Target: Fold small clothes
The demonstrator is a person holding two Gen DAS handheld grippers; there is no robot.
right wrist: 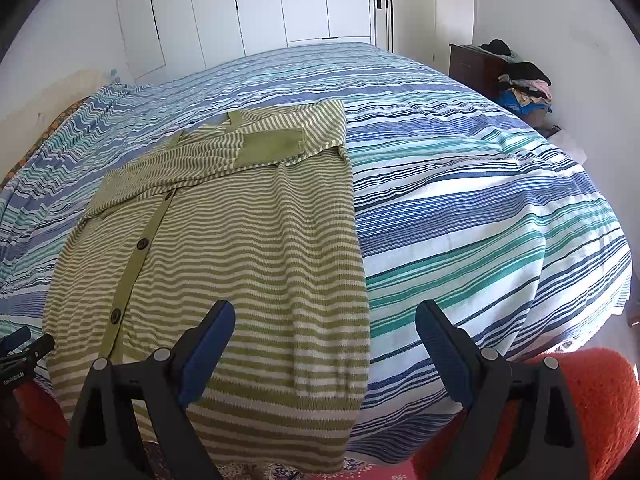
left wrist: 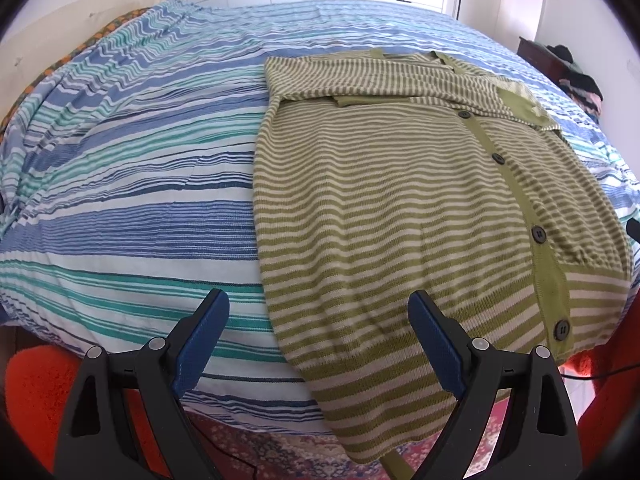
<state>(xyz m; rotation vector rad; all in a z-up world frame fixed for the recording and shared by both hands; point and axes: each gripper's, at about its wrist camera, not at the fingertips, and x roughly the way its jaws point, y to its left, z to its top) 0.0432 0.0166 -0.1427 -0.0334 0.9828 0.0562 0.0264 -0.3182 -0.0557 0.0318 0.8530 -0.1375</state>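
Left wrist view first: I see my left hand-held gripper (left wrist: 318,322) with its blue pads spread wide and nothing between them. It hangs over the near edge of the bed (left wrist: 120,208), where the striped blue, teal and white bedspread falls away toward a red patterned rug (left wrist: 256,446).

Lying flat on the bedspread is the green and cream striped cardigan (left wrist: 400,208), buttons up, with dark buttons down its plain green placket (left wrist: 532,216). Both sleeves are folded across the chest, one over the other, and its hem hangs over the near edge of the bed, under my left gripper's right finger.

From the right wrist view, my right hand-held gripper (right wrist: 325,322) is likewise wide apart and holds nothing. Its left finger sits above the cardigan's lower right part, its right finger above bare bedspread.

As for containers, I can make out only one candidate: a heap of clothes (right wrist: 526,88) in the far right corner beside a dark wooden cabinet (right wrist: 472,64). Something blue shows beneath the heap, but I cannot tell whether it is a basket or a bag.
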